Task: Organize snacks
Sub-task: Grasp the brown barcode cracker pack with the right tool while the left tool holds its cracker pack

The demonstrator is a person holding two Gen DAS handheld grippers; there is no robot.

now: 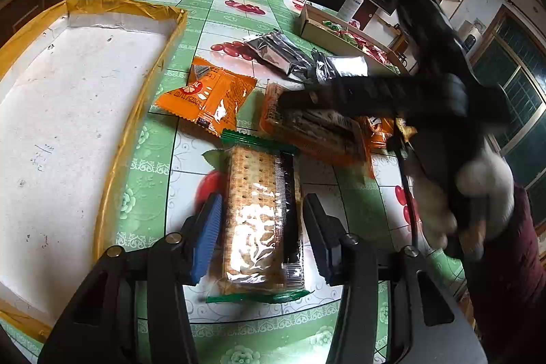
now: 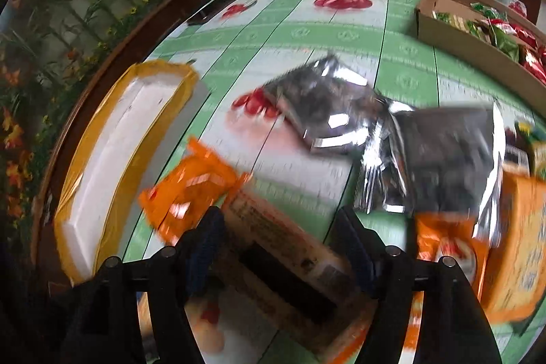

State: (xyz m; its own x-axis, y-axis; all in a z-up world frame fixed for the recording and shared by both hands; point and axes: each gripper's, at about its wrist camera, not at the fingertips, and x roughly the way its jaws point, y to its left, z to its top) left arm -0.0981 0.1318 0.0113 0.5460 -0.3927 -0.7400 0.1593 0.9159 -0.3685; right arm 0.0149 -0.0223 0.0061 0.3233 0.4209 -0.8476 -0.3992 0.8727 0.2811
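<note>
Snacks lie scattered on the fruit-print tablecloth [image 1: 204, 5], between the yellow-taped white tray [image 1: 68, 125] and a cardboard box [image 2: 440, 33] already holding packets. My left gripper [image 1: 261, 227] has its jaws apart, straddling a cracker pack [image 1: 259, 210] with green ends; whether the blue pads [image 1: 204, 237] touch the wrapper I cannot tell. My right gripper [image 2: 283, 244] also stands open, either side of an orange-edged biscuit sleeve [image 2: 290, 261], and its view is smeared. An orange packet [image 1: 208, 98] and two silver foil pouches [image 2: 324, 104] lie just beyond. Risks as I judge them: the glossy film could slip from the pads, and both arms working this close could knock together or drag a neighbouring packet along.
</note>
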